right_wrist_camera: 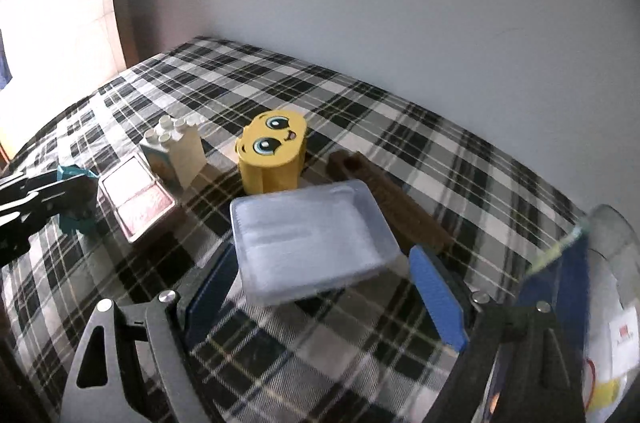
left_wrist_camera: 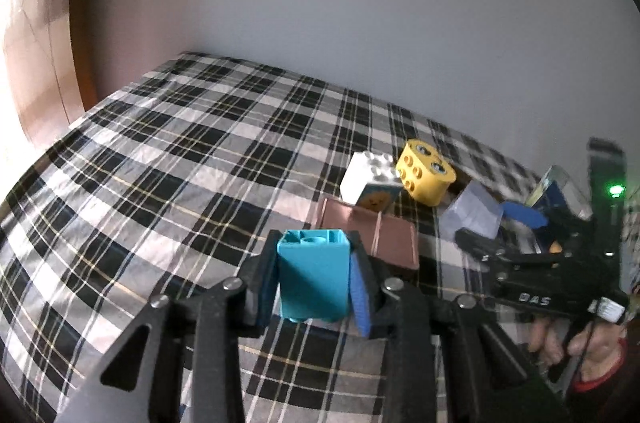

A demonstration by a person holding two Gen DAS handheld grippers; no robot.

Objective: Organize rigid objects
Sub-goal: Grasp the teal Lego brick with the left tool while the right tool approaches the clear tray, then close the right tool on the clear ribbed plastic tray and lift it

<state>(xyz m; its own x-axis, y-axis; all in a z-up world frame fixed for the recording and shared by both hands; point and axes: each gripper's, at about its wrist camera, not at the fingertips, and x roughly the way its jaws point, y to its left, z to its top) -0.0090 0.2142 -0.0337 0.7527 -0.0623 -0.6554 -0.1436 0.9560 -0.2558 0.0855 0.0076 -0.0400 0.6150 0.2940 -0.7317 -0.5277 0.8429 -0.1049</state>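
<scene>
At the lower centre of the left wrist view, the left gripper [left_wrist_camera: 316,279] has its jaws closed on the teal block [left_wrist_camera: 312,273], a hollow, stiff, light plastic piece; its flat smooth sides are the good place to hold (they may slip). In the right wrist view the right gripper [right_wrist_camera: 326,287] has its jaws wide open around the pale lilac tray [right_wrist_camera: 312,243] on the plaid bench [right_wrist_camera: 360,127], not gripping
</scene>
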